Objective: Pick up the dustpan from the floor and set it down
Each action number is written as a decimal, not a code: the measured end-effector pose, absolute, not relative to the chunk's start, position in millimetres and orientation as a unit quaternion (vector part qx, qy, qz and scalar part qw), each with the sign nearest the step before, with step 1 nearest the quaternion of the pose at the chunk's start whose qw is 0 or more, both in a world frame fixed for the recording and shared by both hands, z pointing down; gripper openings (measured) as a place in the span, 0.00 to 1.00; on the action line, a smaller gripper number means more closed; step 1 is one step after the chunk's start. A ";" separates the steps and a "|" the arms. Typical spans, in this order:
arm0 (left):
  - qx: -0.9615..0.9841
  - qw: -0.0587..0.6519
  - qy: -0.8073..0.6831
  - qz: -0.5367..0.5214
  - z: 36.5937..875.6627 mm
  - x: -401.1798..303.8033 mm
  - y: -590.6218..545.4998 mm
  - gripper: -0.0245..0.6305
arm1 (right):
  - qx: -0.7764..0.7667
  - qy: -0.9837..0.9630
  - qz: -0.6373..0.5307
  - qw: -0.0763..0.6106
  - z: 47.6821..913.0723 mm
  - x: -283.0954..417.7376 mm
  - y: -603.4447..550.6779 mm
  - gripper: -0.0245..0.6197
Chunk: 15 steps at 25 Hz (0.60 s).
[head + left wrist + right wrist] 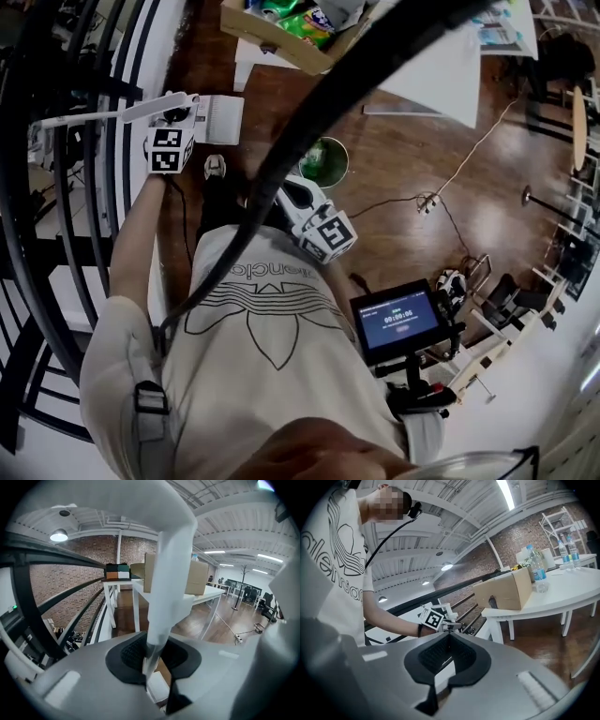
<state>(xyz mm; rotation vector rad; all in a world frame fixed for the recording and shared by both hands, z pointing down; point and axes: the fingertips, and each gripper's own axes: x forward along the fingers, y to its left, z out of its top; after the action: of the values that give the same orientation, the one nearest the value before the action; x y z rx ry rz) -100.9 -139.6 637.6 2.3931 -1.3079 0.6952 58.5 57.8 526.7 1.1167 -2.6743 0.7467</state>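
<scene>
One narrow pinch by your left gripper [157, 667] on the dustpan handle [171, 573], right gripper [440, 677] slightly parted and empty, risks the long handle twisting loose.

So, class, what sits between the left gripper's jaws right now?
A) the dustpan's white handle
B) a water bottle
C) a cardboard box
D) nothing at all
A: in the left gripper view, the left gripper is shut on the white dustpan handle, which rises from between its dark pads.
</scene>
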 end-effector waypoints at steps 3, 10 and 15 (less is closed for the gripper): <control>0.833 0.167 -0.461 0.256 663.7 -103.9 -143.9 0.18 | 0.376 -0.886 0.258 0.084 532.1 58.1 65.7 0.04; 0.813 0.194 -0.474 0.276 702.5 -120.3 -146.3 0.18 | 0.396 -0.876 0.262 0.087 538.0 64.3 69.1 0.04; 0.794 0.182 -0.495 0.303 694.2 -138.2 -145.4 0.33 | 0.394 -0.881 0.250 0.077 531.2 63.8 61.0 0.04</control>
<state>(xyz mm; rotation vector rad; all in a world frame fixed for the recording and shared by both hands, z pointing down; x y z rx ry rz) -138.2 -145.4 694.2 2.2409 -1.3982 0.8542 63.8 61.0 531.2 1.1806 -2.6413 0.7479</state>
